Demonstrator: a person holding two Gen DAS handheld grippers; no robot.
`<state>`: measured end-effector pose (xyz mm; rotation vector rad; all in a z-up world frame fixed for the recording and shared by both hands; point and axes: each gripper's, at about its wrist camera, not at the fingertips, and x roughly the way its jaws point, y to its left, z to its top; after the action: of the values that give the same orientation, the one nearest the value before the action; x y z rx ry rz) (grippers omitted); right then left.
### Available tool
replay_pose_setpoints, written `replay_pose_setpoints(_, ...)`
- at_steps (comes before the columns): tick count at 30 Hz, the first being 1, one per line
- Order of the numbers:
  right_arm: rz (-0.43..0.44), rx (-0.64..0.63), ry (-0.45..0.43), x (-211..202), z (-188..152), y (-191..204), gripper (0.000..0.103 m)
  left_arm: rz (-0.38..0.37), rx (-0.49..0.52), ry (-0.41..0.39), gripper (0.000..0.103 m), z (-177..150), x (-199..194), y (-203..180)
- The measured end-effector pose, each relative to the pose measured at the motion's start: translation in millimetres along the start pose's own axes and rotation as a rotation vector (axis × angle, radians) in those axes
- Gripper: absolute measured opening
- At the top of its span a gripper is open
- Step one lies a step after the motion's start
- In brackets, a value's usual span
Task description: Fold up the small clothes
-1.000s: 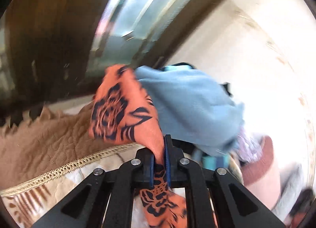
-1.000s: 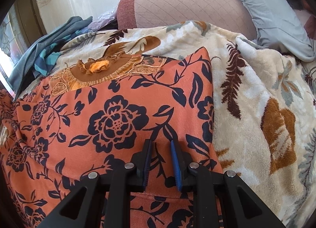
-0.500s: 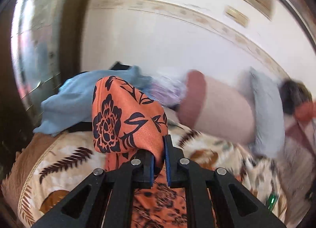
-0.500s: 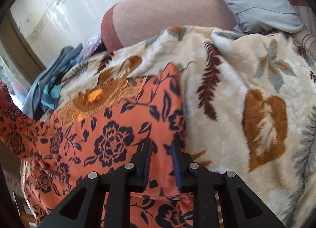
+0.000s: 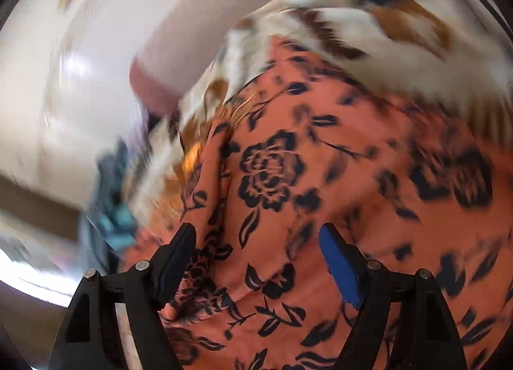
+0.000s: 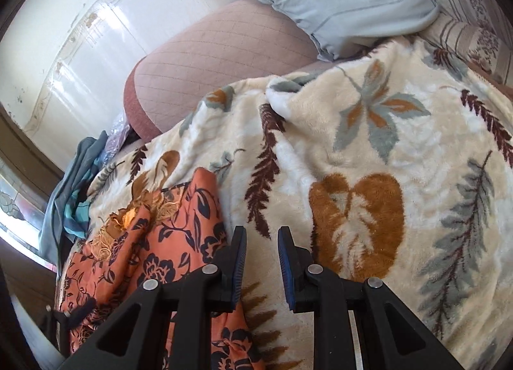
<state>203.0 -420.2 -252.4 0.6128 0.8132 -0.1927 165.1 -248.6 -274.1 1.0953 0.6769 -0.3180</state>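
**First fold dropped, both grippers free**

I had my left gripper (image 5: 256, 257) spread wide over the orange garment with the black rose print (image 5: 320, 177), its fingers well apart and pinching nothing. The left view was smeared by motion, so I could not read fine detail there. My right gripper (image 6: 262, 257) hung with its fingers a little apart and empty, over the cream plush blanket with brown and grey leaves (image 6: 384, 145), just beside the garment's right edge.

The garment lay on that blanket toward the left side of the bed, doubled over itself, with its gold embroidered neckline (image 6: 128, 219) showing at the far end. A blue-grey heap of other clothes (image 6: 70, 197) sat beyond it by the wall, and a pink quilted bolster (image 6: 208, 59) and pale blue pillow (image 6: 320, 1) lay at the head.

I judged the step to be the release after folding one side across. The next move called for me to find a fresh edge, probably the near hem or the loose side, grip it cleanly through one layer pair and carry it over without dragging the bottom layer on the plush pile.

A second ago my left gripper was clamped on a bunched corner held up in the air; now it was let go and the cloth was down. My right gripper, which had been over the spread garment, had moved off to the blanket.
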Motion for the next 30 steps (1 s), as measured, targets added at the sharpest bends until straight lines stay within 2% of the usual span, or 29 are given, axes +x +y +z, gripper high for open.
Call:
replay_pose_setpoints(1,0.006,-0.016,-0.011,-2,1,3,0.023,0.018,0.039,-0.045,0.080,-7,-12,-7)
replay_pose_setpoints(3,0.025,-0.040,-0.026,-5,2,8,0.023,0.013,0.023,-0.094,0.082,-23,-34,1)
replay_pose_setpoints(5,0.057,-0.047,-0.024,-7,1,11,0.023,-0.004,-0.059,-0.093,0.082,-42,-44,26)
replay_pose_setpoints(7,0.126,-0.056,0.003,-6,-1,17,0.023,-0.007,-0.178,-0.081,0.082,-64,-45,61)
replay_pose_setpoints(9,0.217,-0.079,0.053,-3,-4,30,0.023,0.031,-0.339,-0.036,0.083,-88,-34,107)
replay_pose_setpoints(12,0.273,-0.152,0.083,-1,-18,56,0.023,0.101,-0.587,0.058,0.083,-123,-3,174)
replay_pose_setpoints(14,0.288,-0.194,0.109,1,-29,75,0.023,0.097,-0.757,0.095,0.083,-142,18,203)
replay_pose_setpoints(17,0.290,-0.236,0.123,5,-46,96,0.023,0.067,-0.990,0.101,0.083,-164,41,223)
replay_pose_setpoints(19,0.274,-0.279,0.110,3,-55,112,0.023,0.021,-1.067,0.135,0.083,-172,61,219)
replay_pose_setpoints(22,0.277,-0.356,0.088,-4,-64,141,0.023,-0.060,-1.076,0.291,0.083,-181,100,200)
replay_pose_setpoints(23,0.261,-0.394,0.082,-3,-65,156,0.029,-0.090,-1.066,0.348,0.083,-186,112,193)
replay_pose_setpoints(24,0.241,-0.432,0.080,1,-65,170,0.053,-0.126,-1.077,0.369,0.083,-190,117,190)
replay_pose_setpoints(26,0.207,-0.477,0.086,13,-64,201,0.087,-0.169,-1.142,0.343,0.085,-203,114,192)
replay_pose_setpoints(30,0.078,-0.605,0.129,52,-68,259,0.085,-0.237,-1.182,0.317,0.087,-216,118,193)
